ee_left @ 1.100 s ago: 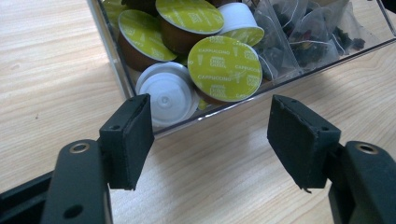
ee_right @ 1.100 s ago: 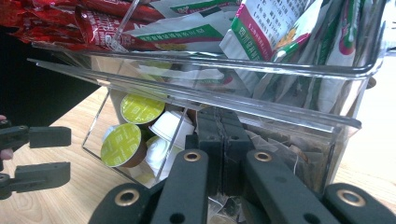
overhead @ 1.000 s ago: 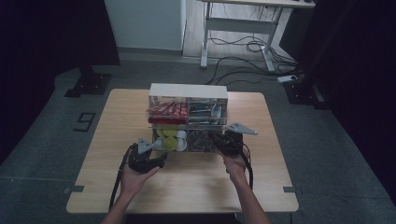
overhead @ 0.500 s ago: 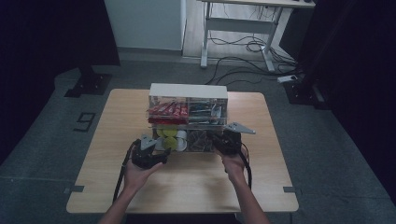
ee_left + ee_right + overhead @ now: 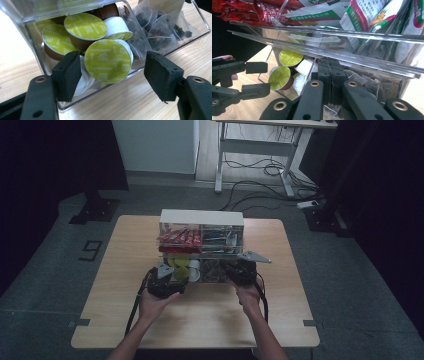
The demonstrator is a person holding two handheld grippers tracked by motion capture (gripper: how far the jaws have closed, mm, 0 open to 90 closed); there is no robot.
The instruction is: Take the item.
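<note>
From above, the clear acrylic two-tier organiser box point(image 5: 202, 244) stands mid-worktop point(image 5: 125, 270); both tongs sit at its lower drawer, their tips too small to read. In the left gripper view, the left tongs point(image 5: 113, 71) have just been opening — apart, nothing between the pads, before a green-lidded coffee capsule point(image 5: 108, 60) partly hidden behind the drawer wall. In the right gripper view, the right tongs point(image 5: 329, 75) are pressed together at the drawer's front edge — whether they pinch it I cannot tell.

Wooden table point(image 5: 125, 270), pale top, rounded corners. One item directly on it: clear plastic organiser box point(image 5: 202, 222), centred toward the far edge. Grey floor point(image 5: 45, 270) surrounds the table.
</note>
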